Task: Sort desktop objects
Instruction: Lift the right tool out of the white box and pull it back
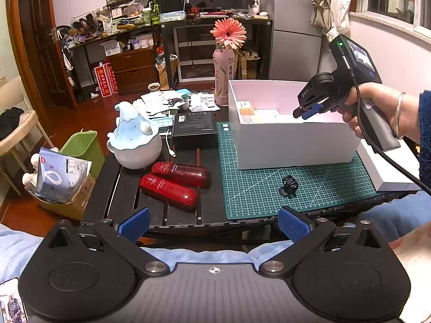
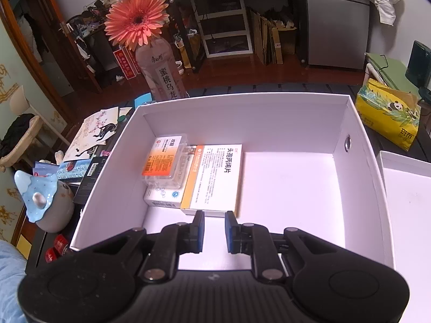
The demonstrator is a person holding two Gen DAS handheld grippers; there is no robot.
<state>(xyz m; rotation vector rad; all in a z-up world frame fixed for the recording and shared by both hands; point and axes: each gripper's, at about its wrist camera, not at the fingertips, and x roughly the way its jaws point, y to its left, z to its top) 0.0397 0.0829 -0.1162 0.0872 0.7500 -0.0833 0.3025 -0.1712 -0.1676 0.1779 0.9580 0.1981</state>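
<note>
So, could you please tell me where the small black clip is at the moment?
In the left wrist view, the black clip lies on the green cutting mat, just in front of the white box and right of the two red bottles.

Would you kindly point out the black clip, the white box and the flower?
black clip (image 1: 289,186), left wrist view, its body
white box (image 1: 296,145), left wrist view, front wall
flower (image 2: 137,21), right wrist view, dark centre

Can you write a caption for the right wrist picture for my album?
Right gripper hovers empty over a white box holding medicine packs.
</note>
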